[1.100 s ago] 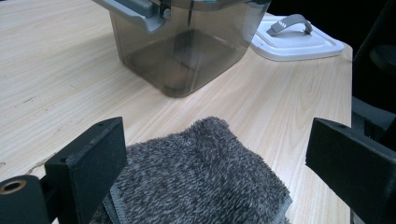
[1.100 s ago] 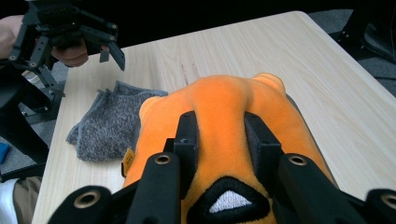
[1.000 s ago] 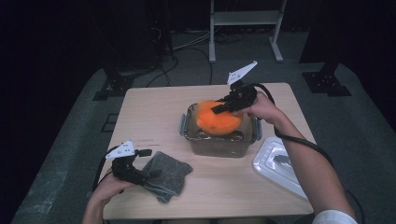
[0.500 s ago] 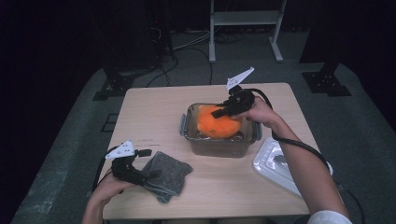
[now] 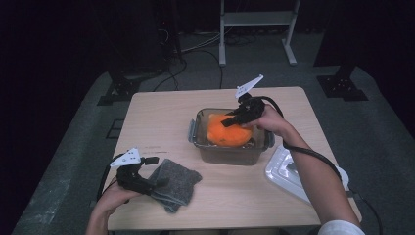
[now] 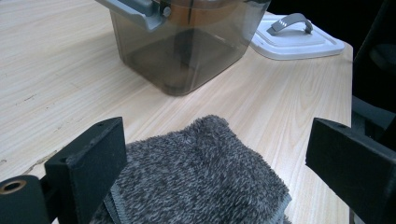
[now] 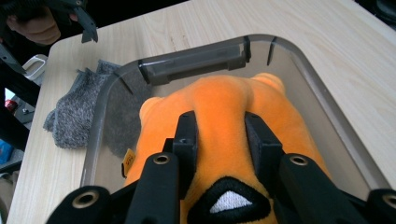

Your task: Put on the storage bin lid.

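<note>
Right hand (image 5: 271,122) reaches in from the table's right side, forearm angled forward; its gripper (image 5: 235,119) tilts down into the tub (image 5: 230,152), fingers (image 7: 187,135) clamped on the orange plush (image 7: 224,116), which sits inside the tub at mid-table. Left hand (image 5: 115,196) rests at the near left edge; left gripper (image 6: 215,172) lies low, fingers wide apart astride the grey cloth (image 6: 196,177), not pressing it. White lid (image 5: 288,169) lies right of the tub. The plush's small tag (image 7: 128,161) is unreadable

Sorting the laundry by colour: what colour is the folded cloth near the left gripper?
The cloth is mottled dark grey, seen best in the left gripper view.
</note>
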Tool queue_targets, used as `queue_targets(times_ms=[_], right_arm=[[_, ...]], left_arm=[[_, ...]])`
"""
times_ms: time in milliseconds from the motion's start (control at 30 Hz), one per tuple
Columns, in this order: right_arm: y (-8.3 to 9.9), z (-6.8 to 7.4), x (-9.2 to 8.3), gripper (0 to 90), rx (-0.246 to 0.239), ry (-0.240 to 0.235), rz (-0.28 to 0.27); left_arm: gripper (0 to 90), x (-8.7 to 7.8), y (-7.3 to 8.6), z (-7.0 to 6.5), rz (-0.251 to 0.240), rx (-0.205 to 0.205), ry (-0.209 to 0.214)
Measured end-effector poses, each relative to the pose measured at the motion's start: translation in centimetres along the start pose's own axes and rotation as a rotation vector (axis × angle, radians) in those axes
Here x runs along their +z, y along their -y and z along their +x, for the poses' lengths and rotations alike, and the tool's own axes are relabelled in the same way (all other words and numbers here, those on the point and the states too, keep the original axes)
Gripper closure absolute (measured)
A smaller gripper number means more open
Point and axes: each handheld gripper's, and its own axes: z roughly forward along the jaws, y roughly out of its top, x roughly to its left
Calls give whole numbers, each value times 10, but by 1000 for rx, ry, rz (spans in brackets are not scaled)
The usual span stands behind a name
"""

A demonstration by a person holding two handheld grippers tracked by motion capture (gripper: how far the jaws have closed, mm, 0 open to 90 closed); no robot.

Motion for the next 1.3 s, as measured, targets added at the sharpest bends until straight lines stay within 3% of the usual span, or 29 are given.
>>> queue_targets(times_ms=[667, 1300], right_arm=[[3, 0, 20, 671, 0, -22, 51], [2, 3, 25, 618, 5, -35, 94]], left_arm=[[44, -1, 1, 0, 0, -2, 0], [44, -1, 1, 0, 1, -1, 0]])
